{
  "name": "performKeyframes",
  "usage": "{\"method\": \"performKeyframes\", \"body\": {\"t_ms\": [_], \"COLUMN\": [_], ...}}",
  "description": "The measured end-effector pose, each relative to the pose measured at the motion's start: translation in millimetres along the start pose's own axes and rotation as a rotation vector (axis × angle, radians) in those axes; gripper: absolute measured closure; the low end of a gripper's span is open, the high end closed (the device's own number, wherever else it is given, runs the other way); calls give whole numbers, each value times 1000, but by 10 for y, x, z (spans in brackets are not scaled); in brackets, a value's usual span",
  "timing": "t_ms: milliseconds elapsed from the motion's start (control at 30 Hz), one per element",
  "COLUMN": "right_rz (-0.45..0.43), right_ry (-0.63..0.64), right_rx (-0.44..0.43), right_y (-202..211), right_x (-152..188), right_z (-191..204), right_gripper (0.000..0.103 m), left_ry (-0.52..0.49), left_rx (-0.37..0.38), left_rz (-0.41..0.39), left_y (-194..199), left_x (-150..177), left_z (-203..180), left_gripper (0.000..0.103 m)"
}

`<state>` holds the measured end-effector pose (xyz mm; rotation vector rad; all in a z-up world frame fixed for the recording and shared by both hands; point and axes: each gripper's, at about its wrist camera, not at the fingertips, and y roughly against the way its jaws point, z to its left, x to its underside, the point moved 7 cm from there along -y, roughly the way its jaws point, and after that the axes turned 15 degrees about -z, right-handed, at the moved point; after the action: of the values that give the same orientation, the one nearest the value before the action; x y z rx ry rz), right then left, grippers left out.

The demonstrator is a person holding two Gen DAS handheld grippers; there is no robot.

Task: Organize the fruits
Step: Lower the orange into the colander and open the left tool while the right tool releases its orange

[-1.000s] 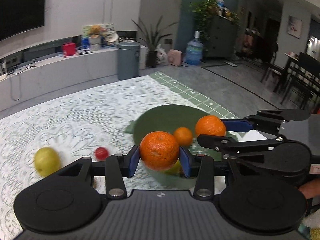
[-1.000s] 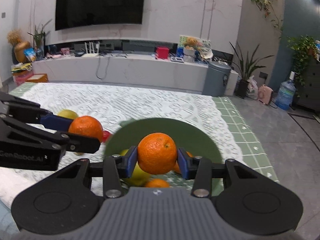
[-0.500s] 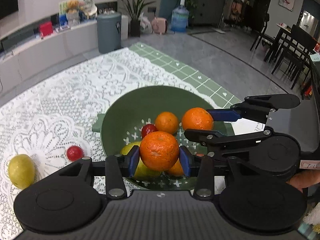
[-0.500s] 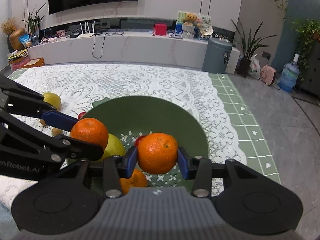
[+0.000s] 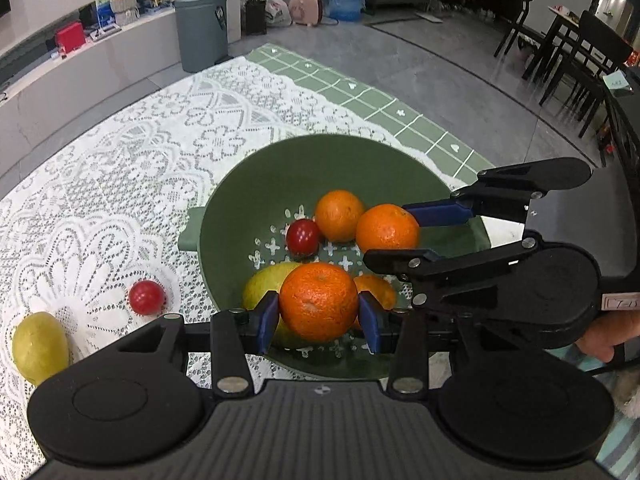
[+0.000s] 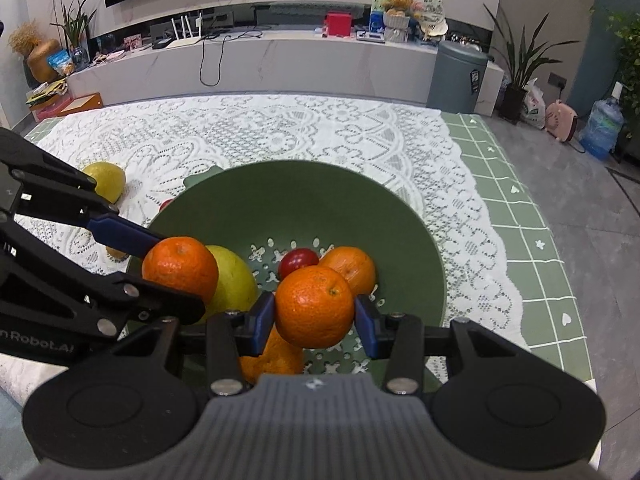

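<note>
Left wrist view: left gripper (image 5: 319,316) clamps an orange (image 5: 318,301) over the green colander (image 5: 256,184); right gripper (image 6: 314,318) clamps another orange (image 6: 315,306) above it too.

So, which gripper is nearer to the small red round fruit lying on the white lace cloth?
Left. The left gripper hangs beside it; the right gripper is across the bowl from that small red fruit.

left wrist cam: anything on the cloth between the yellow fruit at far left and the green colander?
One thing: a small red fruit on the lace cloth, between the yellow fruit and the colander. Left wrist view shows it.
</note>
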<state>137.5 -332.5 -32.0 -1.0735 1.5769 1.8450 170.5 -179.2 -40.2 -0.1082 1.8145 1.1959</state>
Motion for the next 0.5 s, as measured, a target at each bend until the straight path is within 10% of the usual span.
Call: {"method": "performKeyframes", "body": {"t_ms": [500], "right_rz": [93], "right_ry": [13], "right_rx": [23], "right_y": [-159], "right_x": [122], "right_z": [-27], "right_gripper": [61], "left_ry": [-58], "left_rx": [40], "left_rz": [51], "left_y": [-30], "left_x": [-14], "left_z": [-69], "left_gripper": [55]}}
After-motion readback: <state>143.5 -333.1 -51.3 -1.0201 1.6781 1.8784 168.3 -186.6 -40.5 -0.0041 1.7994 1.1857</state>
